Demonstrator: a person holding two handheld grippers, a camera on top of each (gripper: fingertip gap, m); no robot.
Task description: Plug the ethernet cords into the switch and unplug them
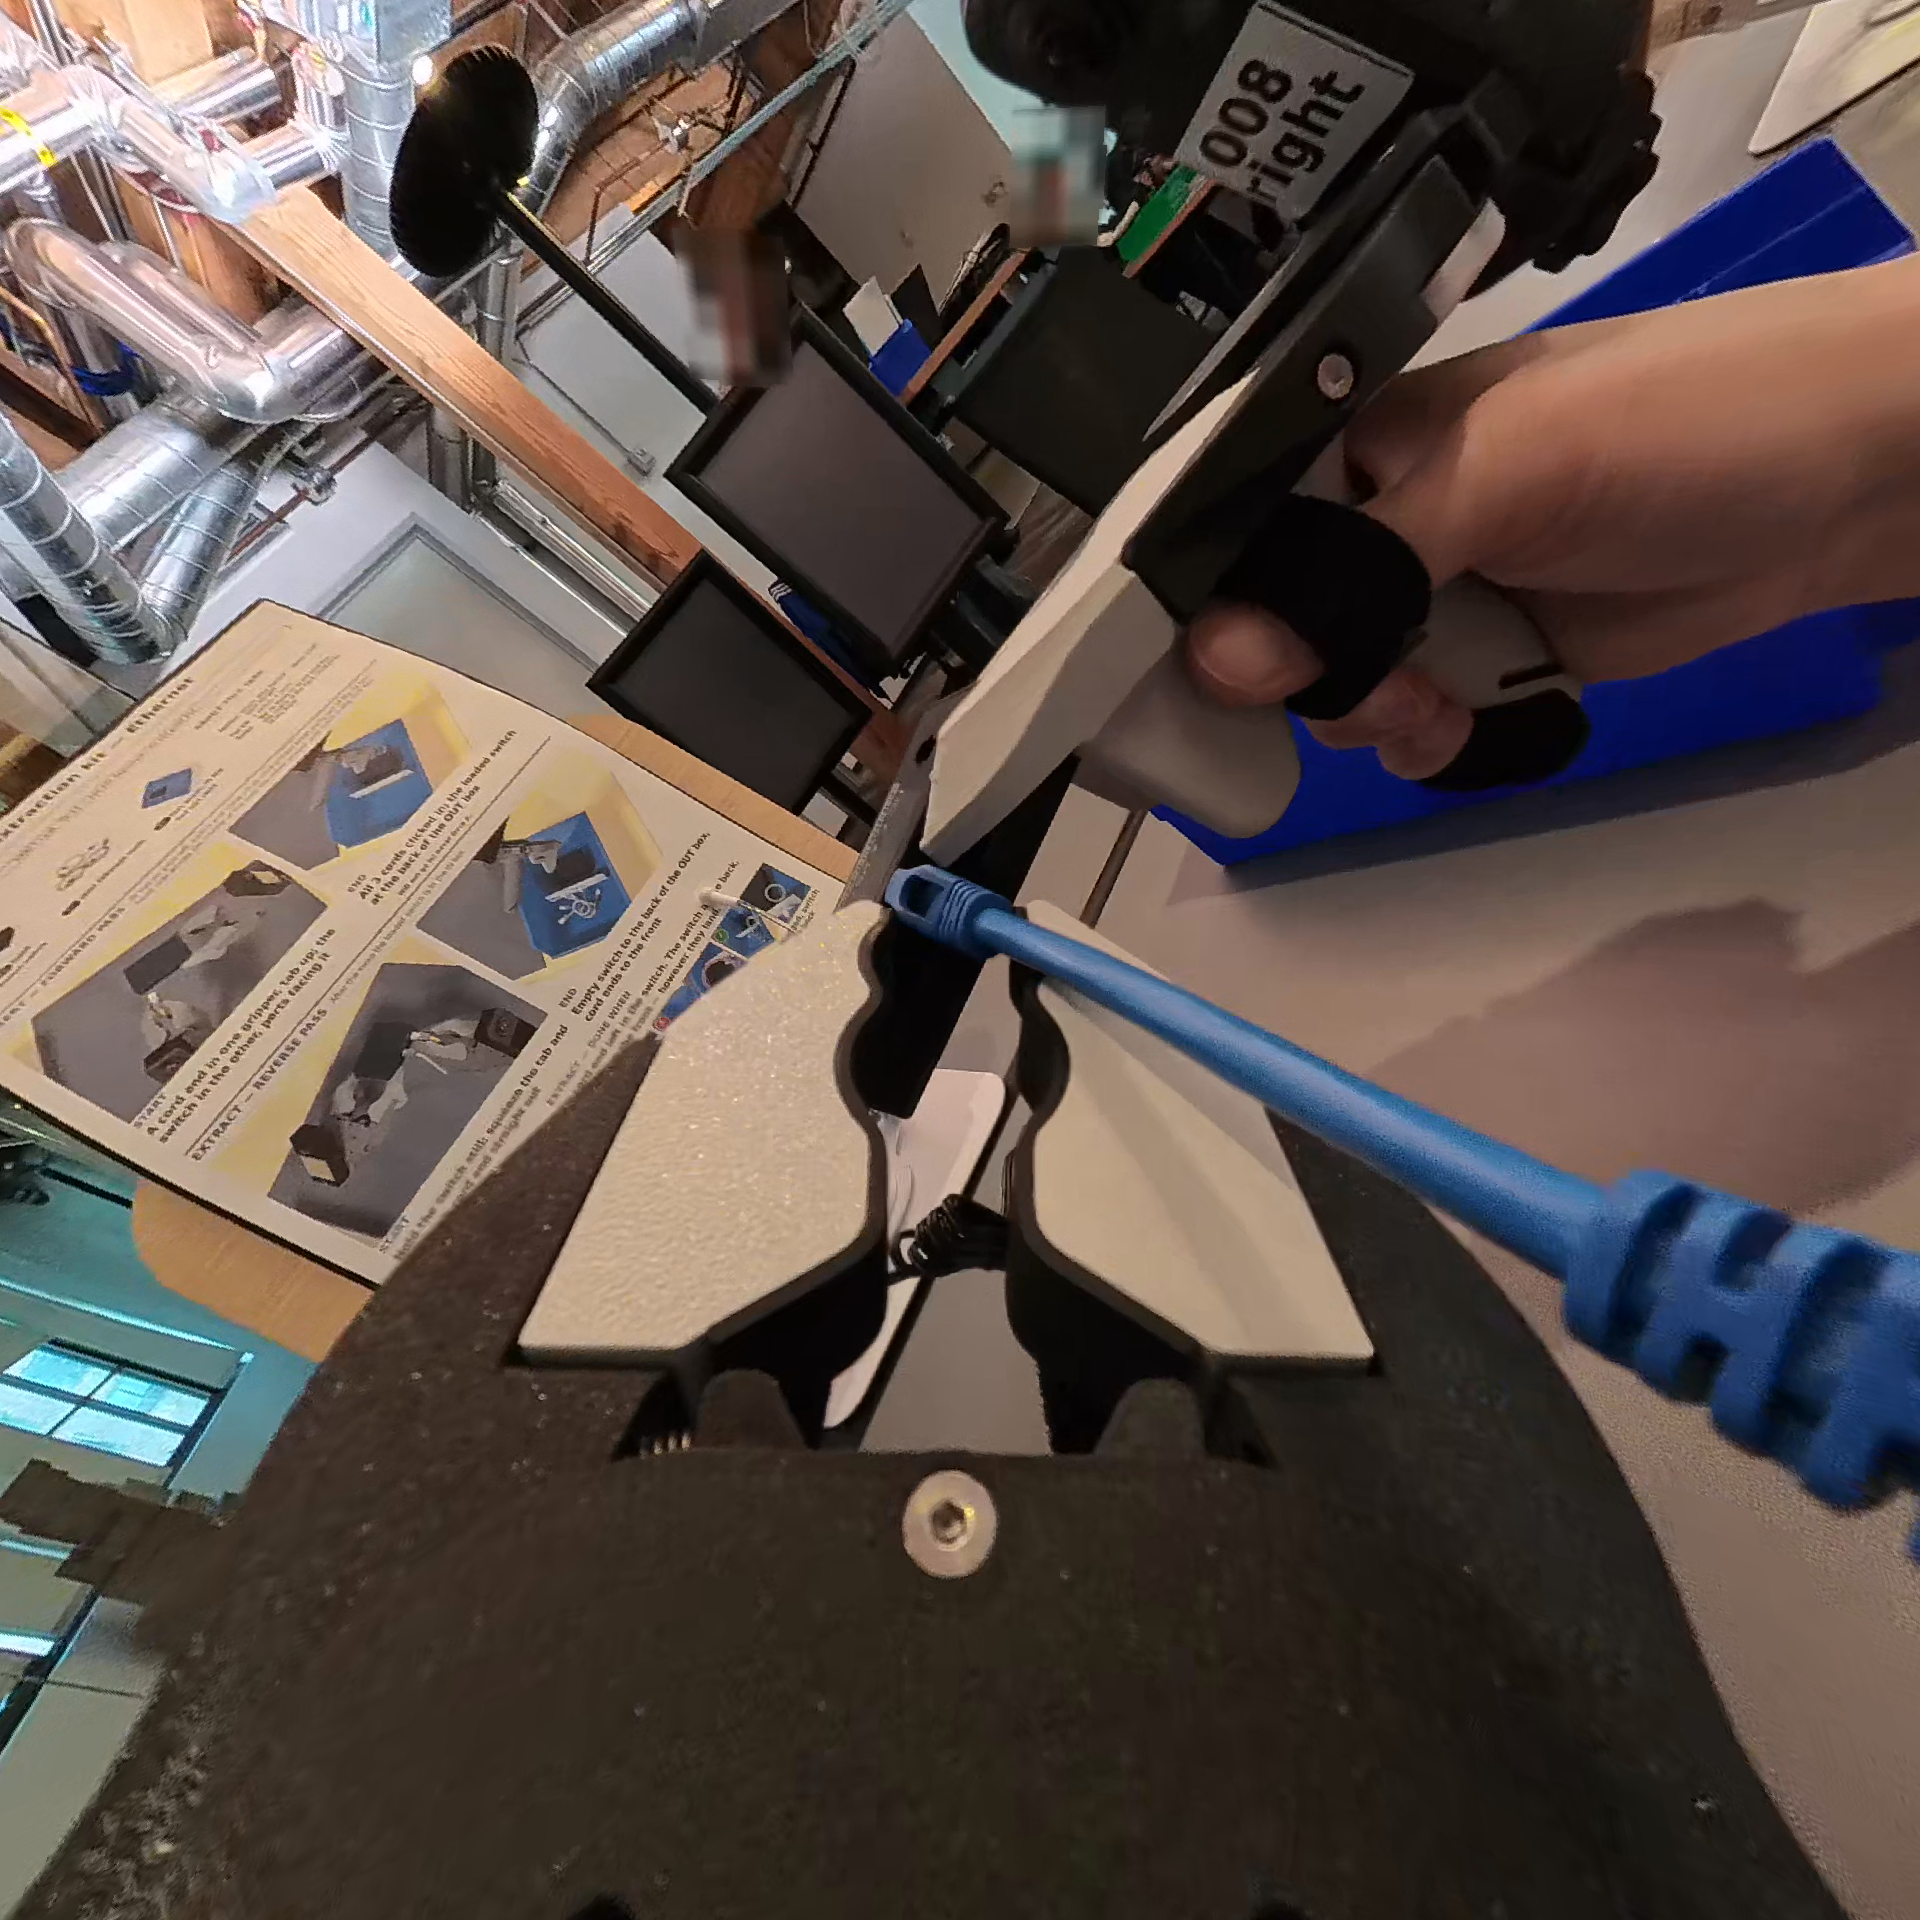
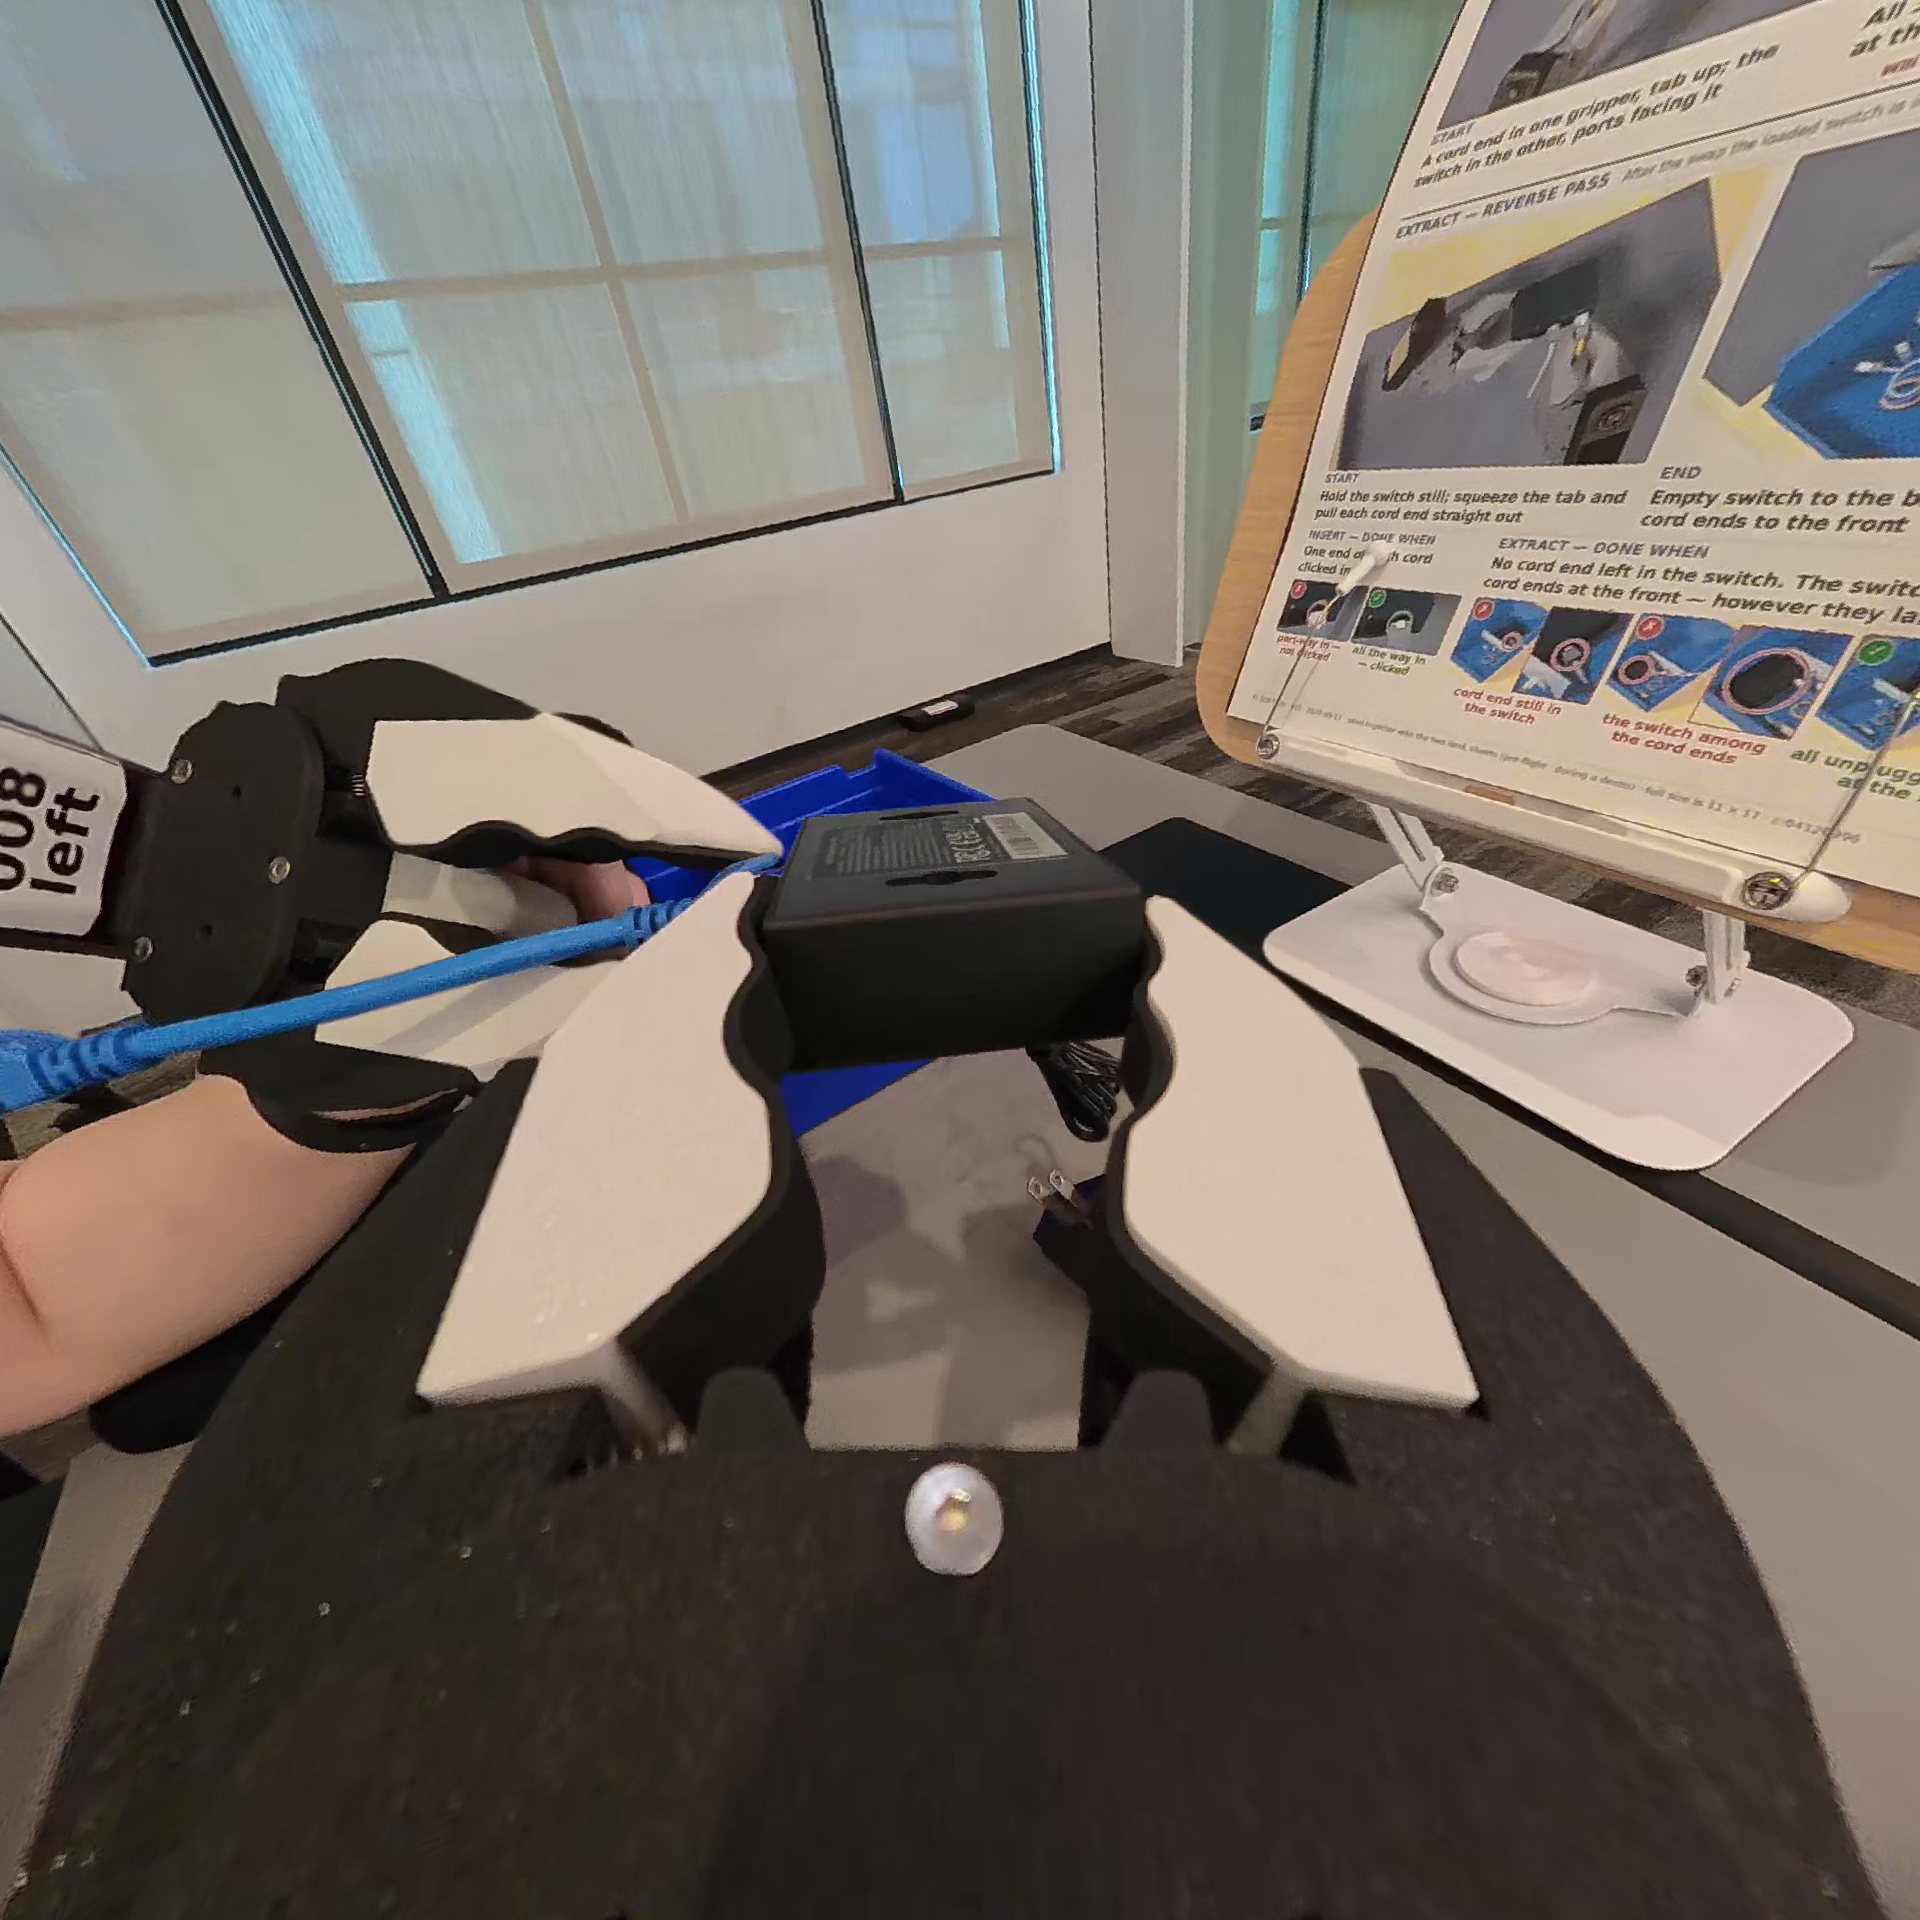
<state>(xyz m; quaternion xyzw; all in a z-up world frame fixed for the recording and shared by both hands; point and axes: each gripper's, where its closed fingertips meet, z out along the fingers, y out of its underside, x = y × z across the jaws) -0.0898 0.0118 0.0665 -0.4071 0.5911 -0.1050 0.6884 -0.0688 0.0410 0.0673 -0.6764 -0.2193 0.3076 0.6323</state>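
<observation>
Right wrist view shows the black switch (image 2: 951, 925) pinched between my right jaws (image 2: 951, 971) above the grey counter (image 2: 1558, 1226). My left jaws (image 2: 764, 868) pinch the blue ethernet cord (image 2: 416, 987) by its plug, right at the switch's side. A blue bin (image 2: 831, 795) sits just behind; an instruction board (image 2: 1610, 416) on its white stand (image 2: 1558, 1029) stands right.
</observation>
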